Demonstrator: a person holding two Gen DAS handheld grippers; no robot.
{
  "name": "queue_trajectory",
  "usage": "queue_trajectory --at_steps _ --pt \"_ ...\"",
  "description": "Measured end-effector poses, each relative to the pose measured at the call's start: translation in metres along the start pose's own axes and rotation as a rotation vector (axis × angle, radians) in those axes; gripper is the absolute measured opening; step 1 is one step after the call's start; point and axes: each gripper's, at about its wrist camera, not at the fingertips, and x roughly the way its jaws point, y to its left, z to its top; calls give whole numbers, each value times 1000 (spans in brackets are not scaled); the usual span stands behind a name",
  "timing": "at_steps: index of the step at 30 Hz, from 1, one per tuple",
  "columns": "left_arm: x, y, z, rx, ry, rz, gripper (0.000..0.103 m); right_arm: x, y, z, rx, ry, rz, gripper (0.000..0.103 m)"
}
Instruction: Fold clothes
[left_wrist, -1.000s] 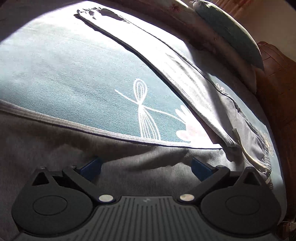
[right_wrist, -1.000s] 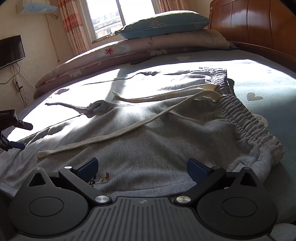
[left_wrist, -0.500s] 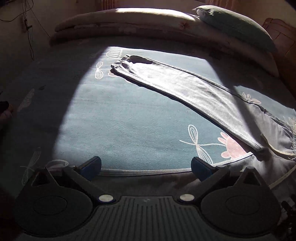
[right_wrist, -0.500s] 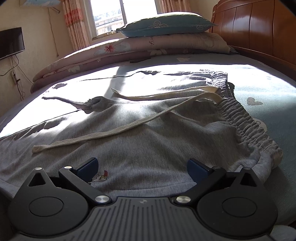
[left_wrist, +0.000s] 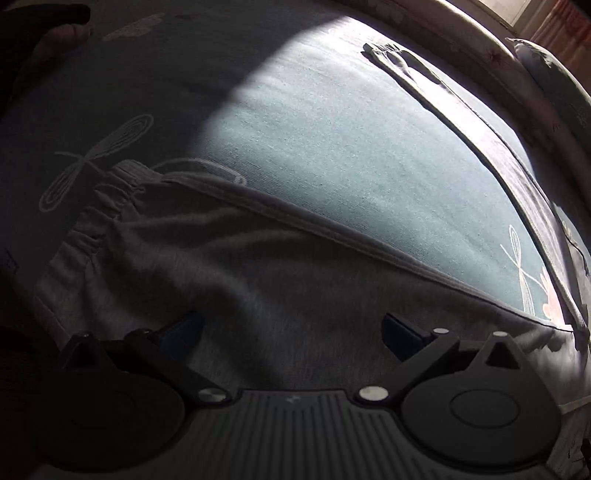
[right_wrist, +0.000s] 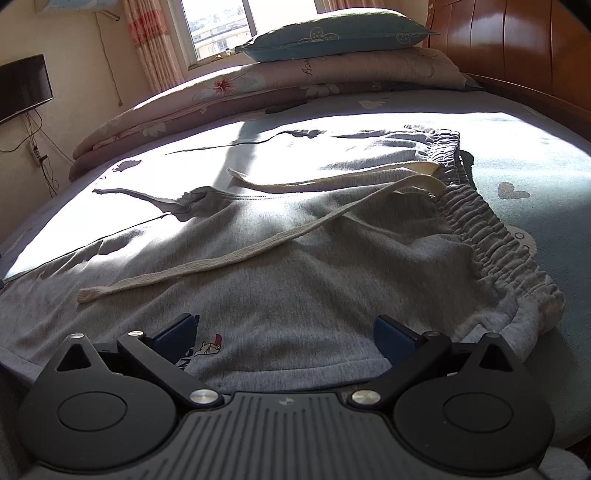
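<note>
The grey sweatpants (right_wrist: 295, 266) lie spread flat on the bed, and both claws are low over them. In front of the right gripper (right_wrist: 282, 332) is the upper part of the pants: the gathered elastic waistband (right_wrist: 495, 236) runs away on its right side, and the cream drawstring (right_wrist: 236, 254) lies loose across the cloth, from far right down to near left. Just beside its left finger there is a small cartoon print (right_wrist: 208, 349) on the fabric. Its jaws are wide apart and nothing is between them. The left gripper (left_wrist: 291, 328) is over one leg (left_wrist: 258, 273) of the pants, in shadow; the cuff (left_wrist: 107, 206) with its gathered edge is ahead to its left. Its jaws are also wide apart, with only flat cloth under them; whether the fingers touch the cloth I cannot tell. The other leg (left_wrist: 491, 147) stretches away far ahead on the right, in the sunlight. Under everything is the blue-green bedsheet (left_wrist: 351, 147) with dragonfly drawings. Beyond the right gripper are a folded flowered quilt (right_wrist: 280, 85), a pillow (right_wrist: 332, 33) on top of it, a window (right_wrist: 218, 22) and a wooden headboard (right_wrist: 517, 48) at the far right.
</note>
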Motion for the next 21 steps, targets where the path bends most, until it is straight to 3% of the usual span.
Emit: queue_trajectory --at_steps 7,11,15,21 --pt "-25 35 -5 -49 -29 -19 102 2 -4 -1 47 -32 11 103" --pt "-30 26 1 -62 -65 -116 102 3 -1 -2 32 -34 -2 103" --pt "-17 7 -6 -43 -39 -189 102 3 -1 -2 30 -36 -6 103" --pt "-14 8 -22 -15 -17 -129 102 4 2 -3 9 -32 -20 103"
